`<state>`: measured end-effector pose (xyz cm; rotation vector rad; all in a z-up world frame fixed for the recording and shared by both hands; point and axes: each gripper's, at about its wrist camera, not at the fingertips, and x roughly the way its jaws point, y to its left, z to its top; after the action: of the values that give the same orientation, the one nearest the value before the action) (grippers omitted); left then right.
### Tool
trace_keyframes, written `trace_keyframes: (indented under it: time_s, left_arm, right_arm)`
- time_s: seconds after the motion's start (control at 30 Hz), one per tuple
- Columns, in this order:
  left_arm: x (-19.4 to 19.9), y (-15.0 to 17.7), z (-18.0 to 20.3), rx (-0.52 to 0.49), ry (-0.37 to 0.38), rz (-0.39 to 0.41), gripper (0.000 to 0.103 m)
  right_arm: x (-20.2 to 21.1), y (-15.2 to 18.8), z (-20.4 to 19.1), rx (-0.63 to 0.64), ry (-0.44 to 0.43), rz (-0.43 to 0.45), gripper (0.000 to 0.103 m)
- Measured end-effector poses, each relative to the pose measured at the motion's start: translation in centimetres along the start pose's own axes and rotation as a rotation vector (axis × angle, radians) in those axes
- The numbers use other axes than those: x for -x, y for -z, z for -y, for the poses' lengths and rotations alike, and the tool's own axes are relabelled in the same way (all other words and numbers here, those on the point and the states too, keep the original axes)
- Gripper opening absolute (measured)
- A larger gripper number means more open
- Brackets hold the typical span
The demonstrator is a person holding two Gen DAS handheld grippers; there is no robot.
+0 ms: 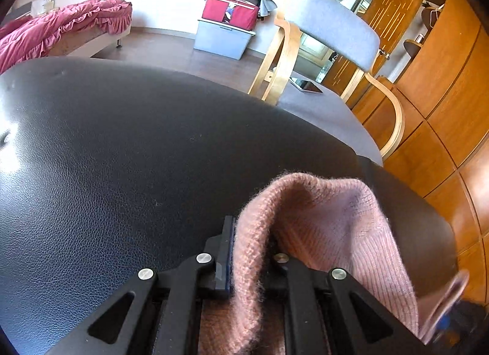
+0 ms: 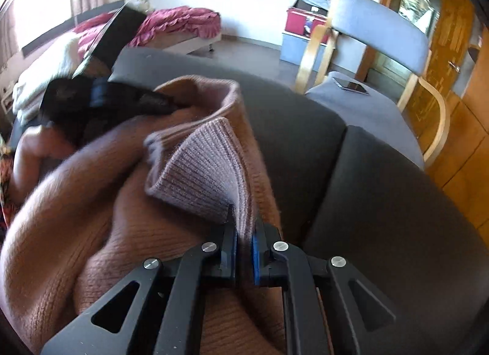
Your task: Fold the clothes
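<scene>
On the black table [image 1: 122, 141] lies a pink sweater [image 2: 107, 202]. The left gripper [image 1: 247, 251] pinches one fold of it tight. The right gripper [image 2: 244, 242] is nearly closed, squeezing the ribbed edge. Far back, a red bag [image 1: 230, 12] sits on a grey box [image 1: 221, 38]; what is inside cannot be seen. Right of them, a chair [image 1: 333, 27] holds a phone [image 1: 307, 85]

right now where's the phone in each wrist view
Left wrist view: the phone lies upper right of centre, on the grey seat of the chair, between its wooden arms.
Right wrist view: the phone lies upper right, flat on the same seat, below the chair's backrest.
Shared landmark: the red bag on the pale box by the far wall, also in the right wrist view.
</scene>
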<state>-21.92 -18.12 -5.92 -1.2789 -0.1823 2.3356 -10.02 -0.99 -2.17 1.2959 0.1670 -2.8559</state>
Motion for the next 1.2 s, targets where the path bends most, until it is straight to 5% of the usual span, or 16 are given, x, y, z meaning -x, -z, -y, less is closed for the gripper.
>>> trace_keyframes:
  time_s: [0.27,0.57,0.67,0.9,1.07,1.2]
  left_arm:
    - [-0.8,-0.6,0.8,-0.022,-0.029,0.000,0.009]
    - [-1.5,-1.0,2.3,-0.080,-0.106,-0.001,0.010]
    - [-1.7,-1.1,2.9,-0.109,-0.137,-0.001,0.010]
    - [-2.1,-1.6,3.0,-0.118,-0.144,-0.001,0.009]
    - [-2.0,-1.5,3.0,-0.122,-0.149,0.000,0.009]
    - [-2.0,-1.4,3.3,-0.132,-0.162,-0.001,0.009]
  right_arm:
    - [-0.2,-3.8,6.5,-0.058,0.185,0.091,0.007]
    - [-10.3,-3.7,11.7,-0.180,0.129,-0.075,0.013]
    - [-9.3,-3.8,12.3,-0.192,0.144,-0.048,0.021]
    - [-1.8,-0.8,13.8,-0.294,0.065,0.048,0.022]
    - [0.8,2.5,9.1,-0.151,-0.039,-0.039,0.022]
    - [-1.0,5.6,8.0,-0.112,0.029,-0.121,0.023]
